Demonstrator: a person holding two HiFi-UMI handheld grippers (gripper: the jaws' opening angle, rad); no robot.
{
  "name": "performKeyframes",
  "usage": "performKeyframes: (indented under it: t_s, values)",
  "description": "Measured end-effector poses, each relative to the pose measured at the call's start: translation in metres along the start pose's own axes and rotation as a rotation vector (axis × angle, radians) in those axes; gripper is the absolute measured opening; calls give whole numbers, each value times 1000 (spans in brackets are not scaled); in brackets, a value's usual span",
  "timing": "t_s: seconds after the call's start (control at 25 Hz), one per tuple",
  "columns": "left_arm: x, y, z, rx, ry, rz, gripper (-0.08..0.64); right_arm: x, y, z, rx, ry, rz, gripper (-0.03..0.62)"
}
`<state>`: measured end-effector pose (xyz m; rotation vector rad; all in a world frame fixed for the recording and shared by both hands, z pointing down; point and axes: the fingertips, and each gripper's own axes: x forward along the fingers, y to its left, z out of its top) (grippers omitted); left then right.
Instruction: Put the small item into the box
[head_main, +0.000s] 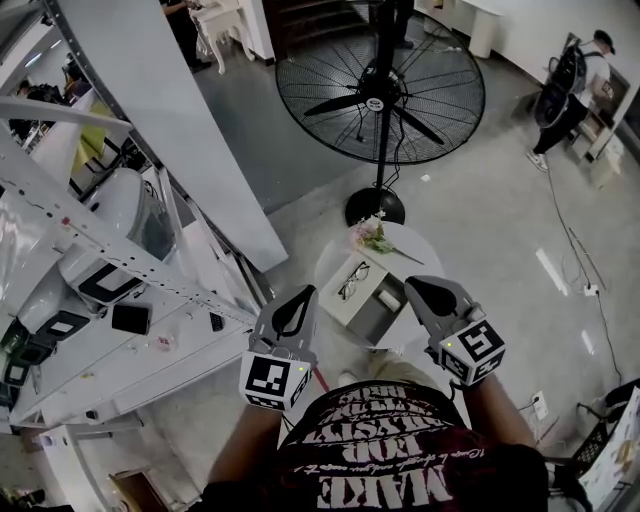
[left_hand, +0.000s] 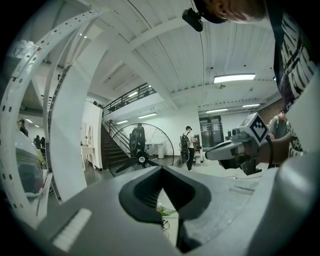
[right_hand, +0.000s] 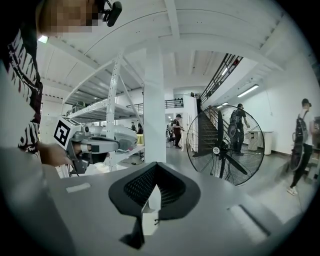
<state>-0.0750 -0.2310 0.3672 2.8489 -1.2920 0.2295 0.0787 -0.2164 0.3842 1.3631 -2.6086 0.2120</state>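
Note:
A pair of glasses (head_main: 352, 280) lies on a white lid next to an open grey box (head_main: 382, 306) on a small round white table (head_main: 330, 262). Both grippers hover above the table's near side. My left gripper (head_main: 298, 297) is at the left of the box, shut, nothing in it. My right gripper (head_main: 420, 284) is at the box's right, also shut and empty. In the left gripper view the jaws (left_hand: 161, 170) meet at the tips, and the glasses (left_hand: 164, 223) show below them. The right gripper view shows its jaws (right_hand: 156, 165) closed over the box (right_hand: 148, 221).
A sprig of flowers (head_main: 375, 238) lies at the table's far edge. A large floor fan (head_main: 380, 92) stands behind the table. White metal shelving (head_main: 110, 300) with devices runs along the left. A person (head_main: 565, 90) walks at the far right.

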Motion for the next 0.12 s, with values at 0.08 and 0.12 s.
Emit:
performKeyframes:
  t_s: [0.08, 0.12]
  values:
    - [-2, 0, -1, -3, 0, 1, 0, -1, 2, -3, 1, 5, 0, 28]
    - [-2, 1, -3, -5, 1, 2, 0, -1, 3, -4, 0, 7, 0, 28]
